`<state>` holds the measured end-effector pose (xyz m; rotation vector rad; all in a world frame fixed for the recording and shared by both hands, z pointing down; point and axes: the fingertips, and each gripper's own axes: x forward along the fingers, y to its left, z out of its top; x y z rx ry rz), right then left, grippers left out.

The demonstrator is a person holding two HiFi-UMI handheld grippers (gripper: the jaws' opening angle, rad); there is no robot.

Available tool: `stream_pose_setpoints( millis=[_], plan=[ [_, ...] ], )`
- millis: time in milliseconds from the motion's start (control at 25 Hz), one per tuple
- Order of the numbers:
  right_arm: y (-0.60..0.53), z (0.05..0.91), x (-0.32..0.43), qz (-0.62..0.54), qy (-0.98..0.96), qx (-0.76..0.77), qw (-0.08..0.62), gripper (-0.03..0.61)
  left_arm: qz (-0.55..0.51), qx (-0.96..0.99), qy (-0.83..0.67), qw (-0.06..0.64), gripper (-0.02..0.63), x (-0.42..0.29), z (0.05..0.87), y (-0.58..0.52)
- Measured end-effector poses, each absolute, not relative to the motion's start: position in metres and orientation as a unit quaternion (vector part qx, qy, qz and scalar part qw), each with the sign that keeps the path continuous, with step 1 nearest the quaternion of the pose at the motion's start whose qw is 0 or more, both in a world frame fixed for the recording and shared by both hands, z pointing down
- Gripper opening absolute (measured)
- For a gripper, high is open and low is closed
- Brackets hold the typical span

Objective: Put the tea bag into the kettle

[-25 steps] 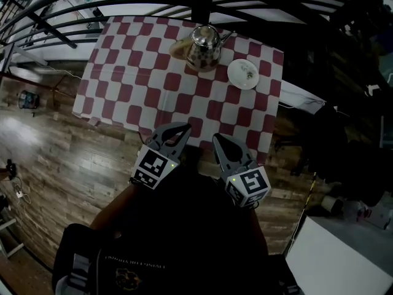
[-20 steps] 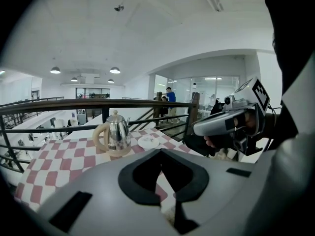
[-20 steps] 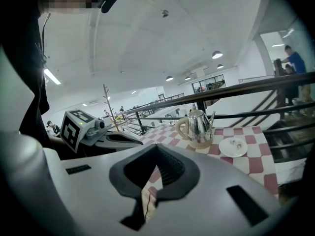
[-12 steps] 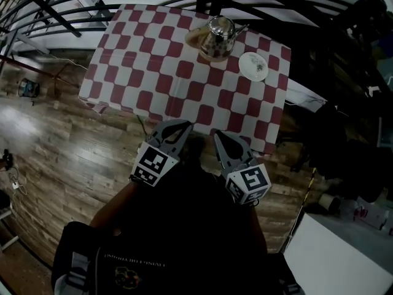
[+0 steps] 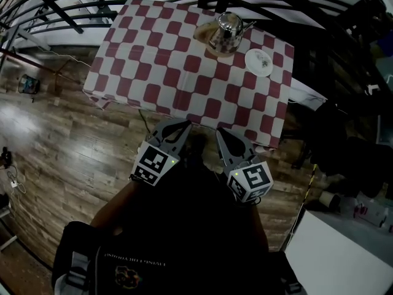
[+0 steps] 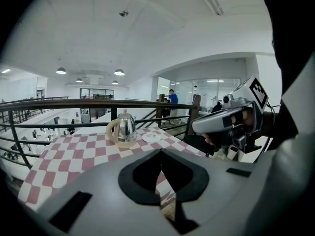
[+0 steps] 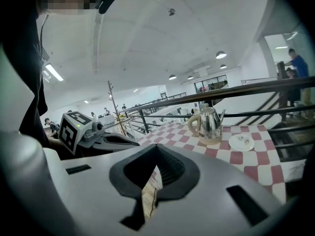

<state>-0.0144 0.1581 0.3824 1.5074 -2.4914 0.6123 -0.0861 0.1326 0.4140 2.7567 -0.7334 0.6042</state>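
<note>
While both tools are shut and empty, kettle and saucer stand well apart from them.
Left gripper (image 5: 177, 128) and right gripper (image 5: 222, 134) hang short of the table (image 5: 153, 60), jaws together on nothing. Kettle (image 5: 226, 29) stands at 12 o'clock, apparently lidded. Saucer (image 5: 250, 64), at its 4 o'clock, carries a small item, seemingly the tea bag (image 7: 244, 138). Risks: closed jaws would push the bag off the saucer, and a fitted lid would block entry.

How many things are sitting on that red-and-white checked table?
2. A shiny kettle stands near the far edge of the table, and a small white saucer lies just right of it. Something tiny lies on the saucer, too small to identify.
</note>
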Motion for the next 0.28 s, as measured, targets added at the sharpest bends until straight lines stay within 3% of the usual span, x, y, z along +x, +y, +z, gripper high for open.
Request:
stream_pose_setpoints(
  millis=[280],
  plan=[
    [0.172,0.383,-0.027,0.210,-0.832,0.505,0.087,0.016,0.199,0.940,-0.251,0.116,0.006,-0.097,0.415,0.143]
  ],
)
